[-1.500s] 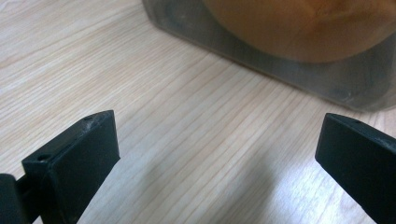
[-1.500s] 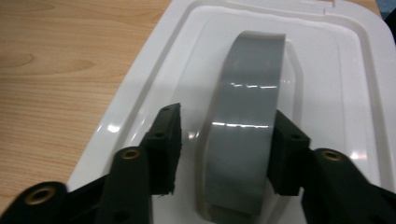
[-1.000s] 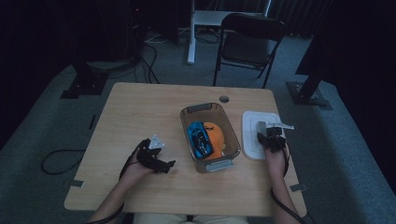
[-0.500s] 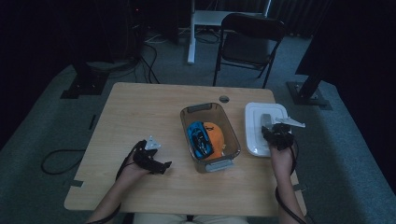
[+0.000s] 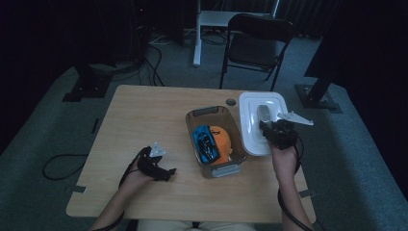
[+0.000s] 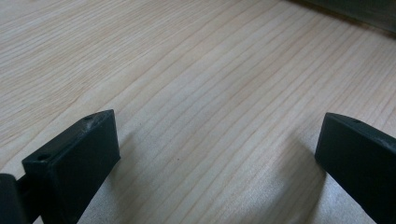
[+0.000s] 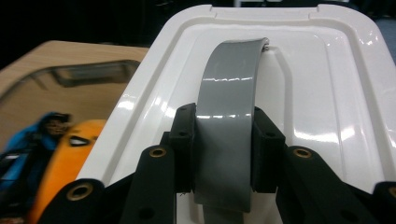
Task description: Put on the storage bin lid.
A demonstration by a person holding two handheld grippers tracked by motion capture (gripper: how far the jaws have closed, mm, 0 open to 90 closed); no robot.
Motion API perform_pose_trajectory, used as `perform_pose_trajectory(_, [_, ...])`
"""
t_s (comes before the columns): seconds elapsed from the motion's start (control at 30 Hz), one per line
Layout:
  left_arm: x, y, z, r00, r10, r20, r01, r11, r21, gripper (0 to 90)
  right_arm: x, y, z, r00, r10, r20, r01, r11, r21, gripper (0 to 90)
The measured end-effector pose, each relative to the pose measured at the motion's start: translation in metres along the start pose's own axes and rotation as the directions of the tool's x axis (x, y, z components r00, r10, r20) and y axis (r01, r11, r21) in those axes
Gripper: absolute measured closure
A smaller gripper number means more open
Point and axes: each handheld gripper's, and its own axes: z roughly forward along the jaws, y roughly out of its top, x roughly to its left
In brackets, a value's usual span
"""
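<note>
A white lid [image 5: 255, 126] [image 7: 327, 93] hangs lifted off the table at the right, held by its grey handle [image 7: 228, 121]. My right gripper [image 5: 273, 131] [image 7: 223, 149] is shut on that handle, a black pad pressed on each side of it. Left of the lid stands a clear bin [image 5: 196, 126] with an orange toy [image 5: 224, 142] and a blue toy [image 5: 206, 142] inside. My left gripper [image 5: 164, 169] [image 6: 219, 154] rests low over the bare wood at the front left, its jaws wide apart with nothing between them.
The wooden table [image 5: 144, 120] has free room at its left and back. A small round hole [image 5: 231, 102] lies near the far edge. A black folding chair [image 5: 257, 43] stands beyond the table, with stand bases and cables on the grey floor.
My right gripper has risen and moved away from me with the white lid, which came up off the table. The left gripper has stayed where it was.
</note>
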Motion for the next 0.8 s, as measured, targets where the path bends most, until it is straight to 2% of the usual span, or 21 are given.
perform_pose_trajectory(0.3, [-0.001, 0.000, 0.000, 1.0000, 0.003, 0.003, -0.003, 1.0000, -0.003, 0.4, 0.032, 0.004, 0.007, 0.9960, -0.030, -0.084, 0.032, 0.999, 0.029, 67.7])
perform_pose_trajectory(0.33, [-0.001, 0.000, 0.000, 1.0000, 0.003, 0.003, -0.003, 1.0000, -0.003, 0.4, 0.032, 0.004, 0.007, 0.9960, -0.030, -0.084, 0.032, 0.999, 0.029, 67.7])
perform_pose_trajectory(0.37, [-0.001, 0.000, 0.000, 1.0000, 0.003, 0.002, -0.003, 1.0000, -0.002, 0.4, 0.043, 0.003, 0.010, 0.9932, -0.048, -0.106, 0.052, 0.998, 0.036, 67.8])
perform_pose_trajectory(0.5, [-0.002, 0.000, 0.000, 1.0000, 0.001, 0.001, -0.001, 1.0000, -0.002, 0.4, 0.053, 0.002, 0.014, 0.9894, -0.046, -0.138, 0.053, 0.997, 0.047, 67.7])
perform_pose_trajectory(0.53, [-0.002, 0.000, 0.000, 1.0000, 0.001, 0.000, -0.001, 1.0000, -0.003, 0.4, 0.061, 0.001, 0.016, 0.9864, -0.047, -0.157, 0.055, 0.997, 0.051, 67.7])
perform_pose_trajectory(0.8, [-0.003, 0.000, 0.000, 1.0000, -0.004, -0.005, 0.004, 1.0000, -0.004, 0.4, 0.093, 0.000, 0.023, 0.9718, -0.062, -0.228, 0.079, 0.995, 0.067, 67.8])
